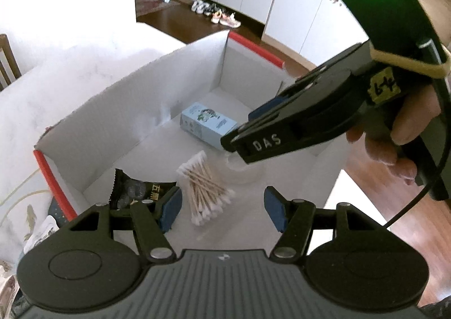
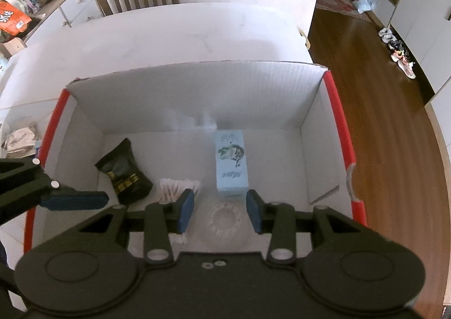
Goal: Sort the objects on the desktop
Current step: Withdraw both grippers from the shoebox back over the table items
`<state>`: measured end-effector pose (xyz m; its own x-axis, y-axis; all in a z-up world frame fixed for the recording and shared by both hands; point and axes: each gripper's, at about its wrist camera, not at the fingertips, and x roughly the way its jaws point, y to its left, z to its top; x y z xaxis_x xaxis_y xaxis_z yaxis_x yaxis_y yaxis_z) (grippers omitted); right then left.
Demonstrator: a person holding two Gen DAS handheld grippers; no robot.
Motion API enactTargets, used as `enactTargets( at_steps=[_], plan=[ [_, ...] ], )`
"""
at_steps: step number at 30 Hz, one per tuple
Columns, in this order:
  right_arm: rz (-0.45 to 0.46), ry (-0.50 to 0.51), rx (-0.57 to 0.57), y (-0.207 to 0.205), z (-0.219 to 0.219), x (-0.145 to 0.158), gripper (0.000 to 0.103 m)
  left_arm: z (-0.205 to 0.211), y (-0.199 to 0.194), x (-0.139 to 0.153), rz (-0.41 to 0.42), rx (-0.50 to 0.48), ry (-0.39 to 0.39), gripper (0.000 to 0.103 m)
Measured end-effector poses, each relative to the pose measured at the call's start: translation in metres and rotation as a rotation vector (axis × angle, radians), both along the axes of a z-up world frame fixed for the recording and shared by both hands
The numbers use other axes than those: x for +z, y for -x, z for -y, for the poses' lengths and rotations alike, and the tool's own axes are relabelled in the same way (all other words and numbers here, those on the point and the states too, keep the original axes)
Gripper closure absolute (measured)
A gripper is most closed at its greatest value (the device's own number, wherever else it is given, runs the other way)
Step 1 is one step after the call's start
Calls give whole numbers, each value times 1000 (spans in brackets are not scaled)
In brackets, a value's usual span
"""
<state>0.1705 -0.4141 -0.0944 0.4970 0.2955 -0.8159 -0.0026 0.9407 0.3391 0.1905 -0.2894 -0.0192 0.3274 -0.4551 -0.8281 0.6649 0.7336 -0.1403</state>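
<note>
Box (image 2: 197, 99): white corrugated, red-edged, shown at frame centre.
Clear ring-shaped object (image 2: 224, 219): seen on the box floor, lower centre; judged light, rigid, slippery; best taken across its rim.
Right gripper (image 2: 220, 210): jaws parted, nothing held, directly above it.
Left gripper (image 1: 222, 210): jaws spread, empty.
Cotton swabs (image 1: 204, 188): loose bundle, lower centre.

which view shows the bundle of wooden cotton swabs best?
Left wrist view: the bundle of wooden cotton swabs lies fully exposed on the floor of the white cardboard box, sticks and tips distinct. In the right wrist view, the bundle is partly hidden behind the right gripper finger.
</note>
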Motion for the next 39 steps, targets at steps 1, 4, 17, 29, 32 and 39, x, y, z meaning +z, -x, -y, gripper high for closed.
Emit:
enactTargets(
  at_steps=[1,4,17,29,32,39],
  plan=[
    [5,-1,3,3,-1,2,62,-1,2,2,4,0,8,40],
    [20,4,8,10,-5,9,62,-6,8,9,21,-3,28,40],
    [50,-2,-38,37,-17,22,37,-41,32,23,74,-2,97,40],
    [55,-9,-69,47,-53,40,33,-85,41,30,103,7,123,39],
    [57,-12,-73,47,-64,45,33,-97,42,31,105,6,128,39],
    [65,2,-90,49,-90,55,33,-133,48,31,116,23,134,39]
  ],
)
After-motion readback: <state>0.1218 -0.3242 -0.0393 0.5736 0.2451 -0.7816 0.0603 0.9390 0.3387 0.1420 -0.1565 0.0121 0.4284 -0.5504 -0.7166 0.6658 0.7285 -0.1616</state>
